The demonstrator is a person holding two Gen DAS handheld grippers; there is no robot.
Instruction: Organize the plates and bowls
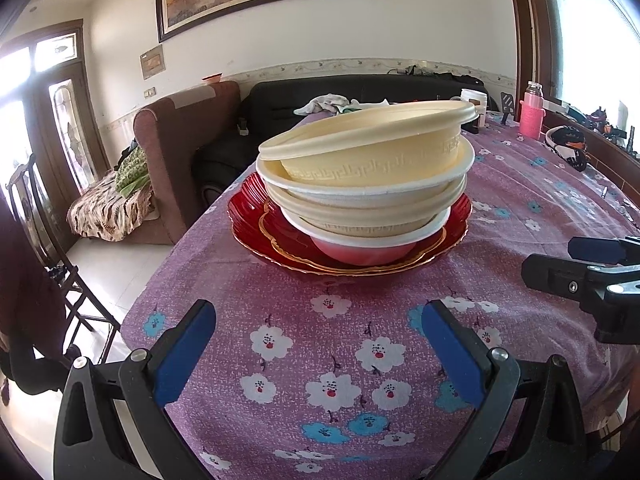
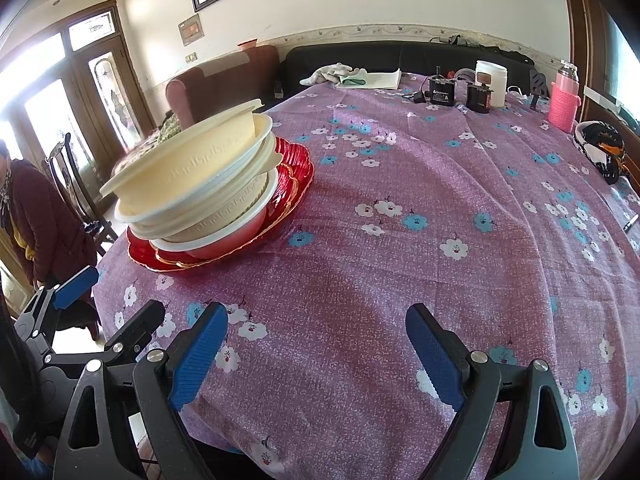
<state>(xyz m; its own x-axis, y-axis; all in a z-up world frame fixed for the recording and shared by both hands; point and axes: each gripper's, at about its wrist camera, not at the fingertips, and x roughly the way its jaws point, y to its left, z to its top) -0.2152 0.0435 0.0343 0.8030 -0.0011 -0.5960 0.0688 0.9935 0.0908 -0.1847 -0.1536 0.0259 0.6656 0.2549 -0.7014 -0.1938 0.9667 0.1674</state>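
Both grippers hover low over the near edge of the cloth (image 2: 400, 200), the left gripper (image 1: 316, 354) and right gripper (image 2: 316, 354) each spread wide and holding nothing. Beyond them, toward the table's left side, cream bowls (image 1: 368, 168) sit stacked and tilted on red plates (image 1: 248, 216).

A leaning stack of cream bowls (image 2: 192, 176) sits nested on red plates (image 2: 288, 176) at the left edge of a worktop (image 2: 400, 240) draped in purple floral cloth. The right tongs (image 2: 316, 356) hang over the near edge, blue pads spread wide with nothing between them; the left tongs (image 2: 108, 308) are visible at lower left, also parted. At the far end stand a white jar (image 2: 491, 82), two black boxes (image 2: 444, 92) and a pink-sleeved bottle (image 2: 564, 98). A person in a maroon jacket (image 2: 36, 224) stands at the left beside a dark wooden chair (image 2: 76, 184).
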